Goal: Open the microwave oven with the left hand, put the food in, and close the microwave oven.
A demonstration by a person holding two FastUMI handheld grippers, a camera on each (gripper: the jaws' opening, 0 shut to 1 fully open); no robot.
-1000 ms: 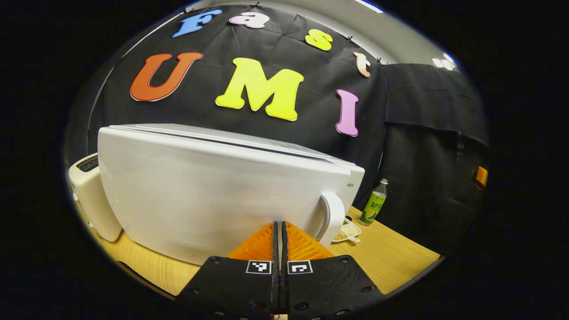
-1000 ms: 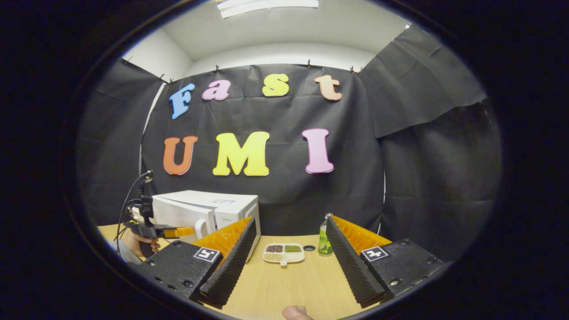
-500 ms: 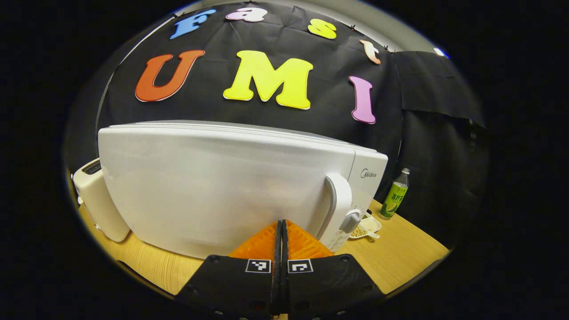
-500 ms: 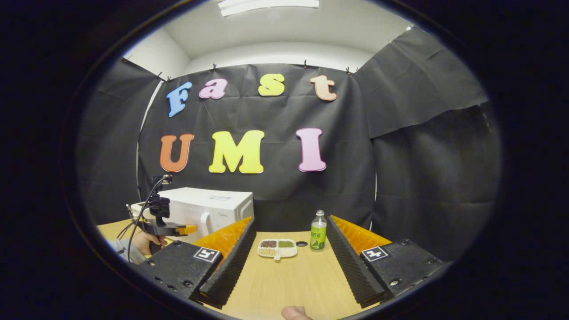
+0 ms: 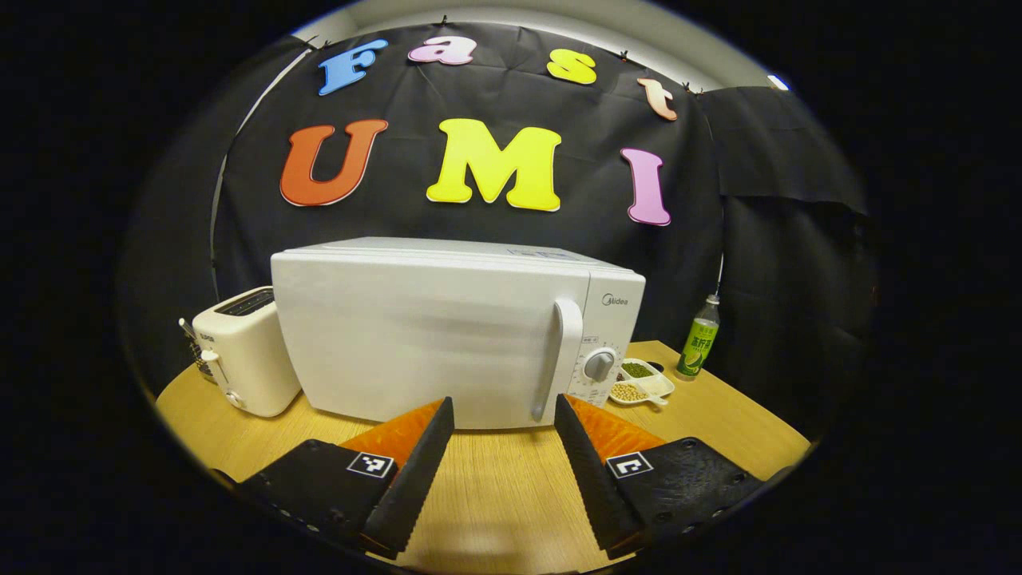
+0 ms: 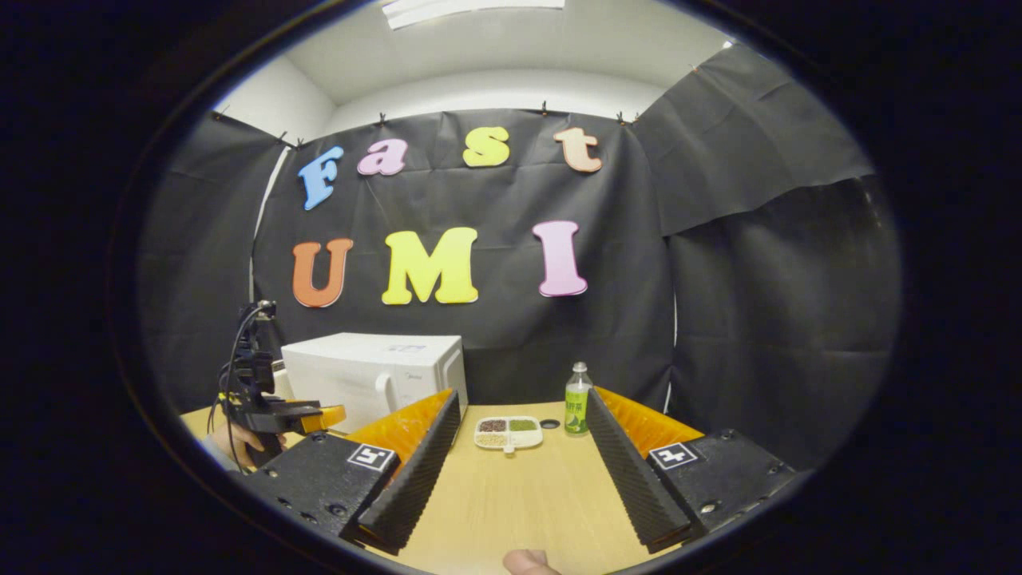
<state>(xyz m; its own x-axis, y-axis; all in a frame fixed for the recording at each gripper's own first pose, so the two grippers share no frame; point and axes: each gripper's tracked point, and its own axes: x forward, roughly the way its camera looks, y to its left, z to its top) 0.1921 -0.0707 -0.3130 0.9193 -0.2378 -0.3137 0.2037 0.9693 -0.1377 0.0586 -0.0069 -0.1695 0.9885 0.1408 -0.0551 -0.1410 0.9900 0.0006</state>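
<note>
White microwave, door shut, sits mid-counter. My left tongs gape wide before its handle, bare counter between. Right tongs wide too; food tray ahead, clear of the microwave.

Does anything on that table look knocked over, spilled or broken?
Nothing stands out. The microwave is shut and square, the toaster and bottle stand upright, and the divided dish sits flat.

Toaster left of microwave; dish, bottle right
</note>
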